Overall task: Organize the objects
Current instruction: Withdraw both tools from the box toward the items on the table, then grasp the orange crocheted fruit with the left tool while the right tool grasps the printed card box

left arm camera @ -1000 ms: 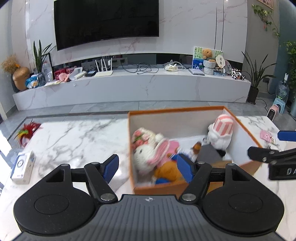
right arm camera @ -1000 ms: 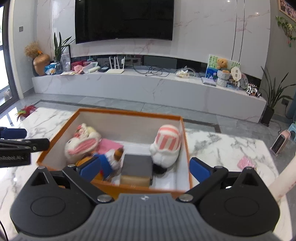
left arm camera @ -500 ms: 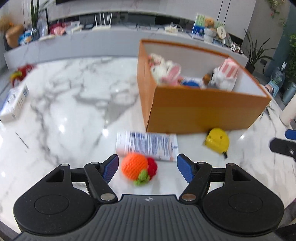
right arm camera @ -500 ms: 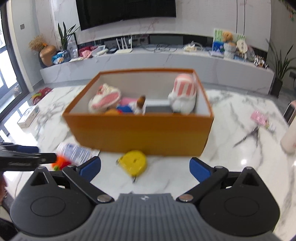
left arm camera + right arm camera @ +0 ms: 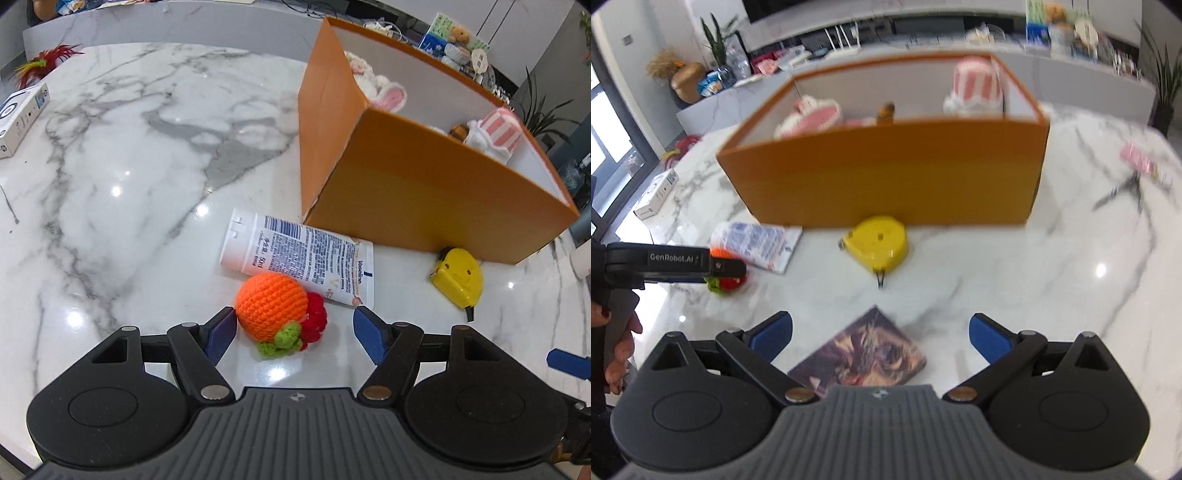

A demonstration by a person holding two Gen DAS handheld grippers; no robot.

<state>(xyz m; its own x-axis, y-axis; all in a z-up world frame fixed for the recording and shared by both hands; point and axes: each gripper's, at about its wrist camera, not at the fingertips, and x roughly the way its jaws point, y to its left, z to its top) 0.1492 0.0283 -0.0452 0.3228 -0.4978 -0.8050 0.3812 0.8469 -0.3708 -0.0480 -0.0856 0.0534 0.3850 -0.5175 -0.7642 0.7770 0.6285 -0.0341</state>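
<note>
The left tool (image 5: 294, 325) is hovering low over the marble tabletop (image 5: 122, 177) with its 2 blue pads spread apart, released, and a crocheted orange ball (image 5: 271, 312) with red and green bits is sitting between them; the left pad (image 5: 221, 328) is lying just beside the ball, and whether it is touching cannot be told, while the right pad is standing clear of it. Just beyond the ball a white lotion tube (image 5: 299, 258) is lying flat, touching the ball's far side, its far end reaching toward the near corner of the orange box (image 5: 424, 199). A yellow tape measure (image 5: 458, 277) is resting to the right of the tube, close against the box's near wall. Inside the box, a pink-eared plush (image 5: 384, 92) is sitting at the left and a pink-striped plush (image 5: 498, 131) at the right. The right tool (image 5: 881, 334) is also gaping, released, holding nothing, with a dark printed booklet (image 5: 868, 354) lying on the tabletop between its pads. A white carton (image 5: 20, 114) is lying at the far left edge
</note>
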